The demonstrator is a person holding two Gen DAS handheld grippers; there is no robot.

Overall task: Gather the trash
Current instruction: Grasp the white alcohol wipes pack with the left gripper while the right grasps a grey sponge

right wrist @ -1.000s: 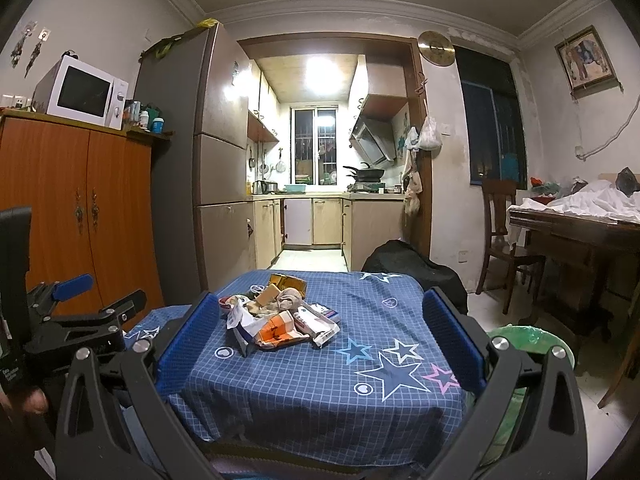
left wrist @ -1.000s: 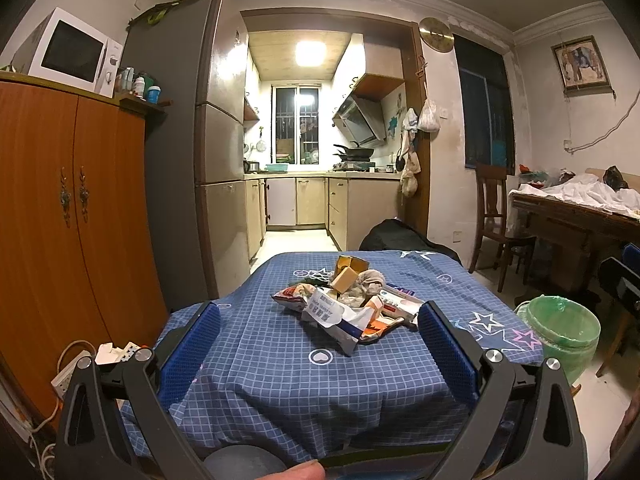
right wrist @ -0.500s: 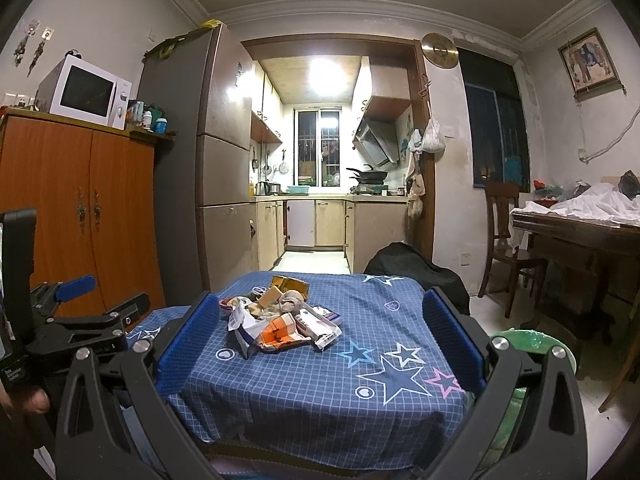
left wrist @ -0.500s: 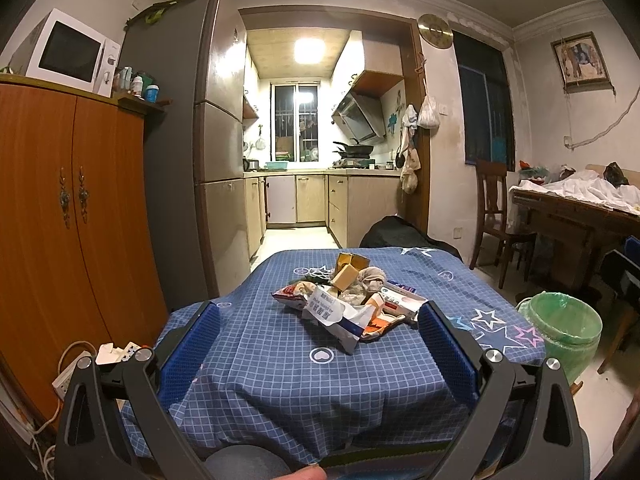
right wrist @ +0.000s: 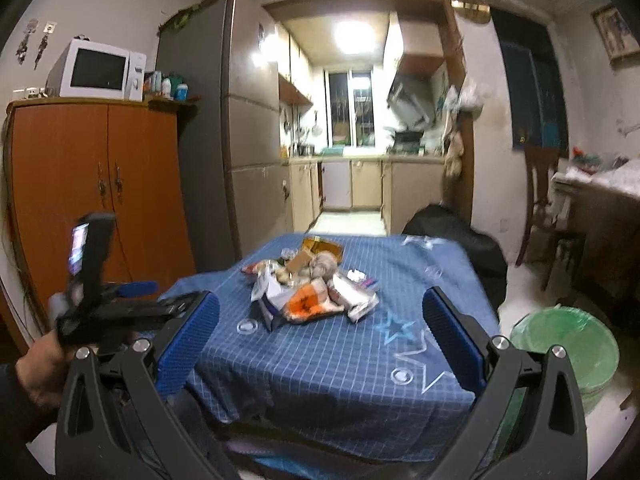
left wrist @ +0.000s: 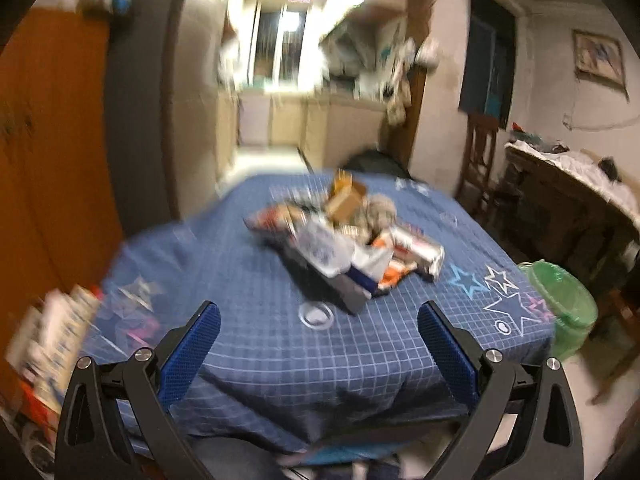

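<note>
Tablecloth (right wrist: 340,360): blue w/ white grid, plus stars in white/lt blue/pink outline & small circle motifs. Trash pile (right wrist: 312,292): mixed, orange+white wrapper, silver/white packets, tan cardboard box, yellow-brown pkg at back. Bin (right wrist: 568,344): green liner. Gripper pads (right wrist: 188,336): blue, textured; frames black. Cabinet (right wrist: 92,184): orange-brown wood. Microwave (right wrist: 100,70): white, dark door. Fridge (right wrist: 236,128): grey-beige. Left cam blurred, same colours.

White microwave (right wrist: 100,70) atop orange cabinet (right wrist: 100,184), grey fridge (right wrist: 240,120), wooden chair (right wrist: 540,184), framed picture (left wrist: 598,58)
</note>
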